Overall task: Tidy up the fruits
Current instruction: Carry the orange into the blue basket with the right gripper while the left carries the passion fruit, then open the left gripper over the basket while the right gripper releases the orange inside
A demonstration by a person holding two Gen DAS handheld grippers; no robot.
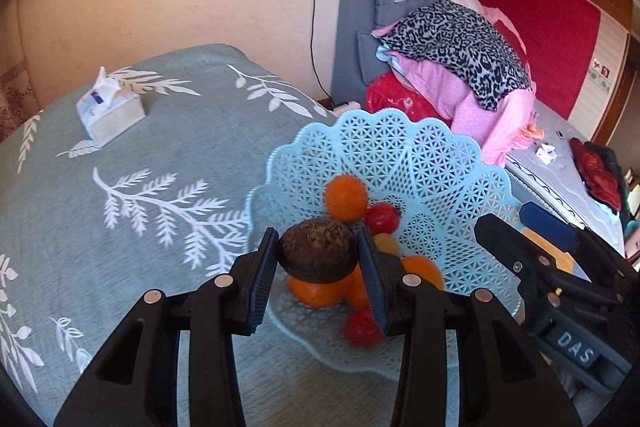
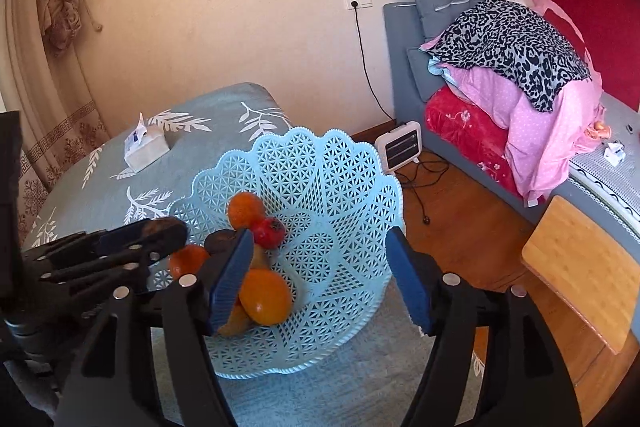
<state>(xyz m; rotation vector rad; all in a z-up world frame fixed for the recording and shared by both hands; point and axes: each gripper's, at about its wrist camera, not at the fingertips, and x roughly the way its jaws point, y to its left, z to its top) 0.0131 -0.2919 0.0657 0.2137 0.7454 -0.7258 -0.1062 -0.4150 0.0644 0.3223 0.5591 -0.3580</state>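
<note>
A: Left gripper (image 1: 318,259) is clamped on the dark brown fruit (image 1: 318,254), pads on its two sides, held just above the pile in the blue lattice basket (image 1: 420,163).

B: Handling?

A: Looks round with a rough skin, probably firm and light. A grip across the middle should hold it; squeezing hard risks bruising.

B: Right gripper (image 2: 322,277)?

A: Jaws wide apart, holding nothing, hovering over the basket.

B: Contents?

A: Oranges (image 2: 265,301), red fruits (image 2: 269,231), and one yellowish fruit that's partly hidden. The basket sits on the leaf-print desk (image 1: 120,167).
</note>
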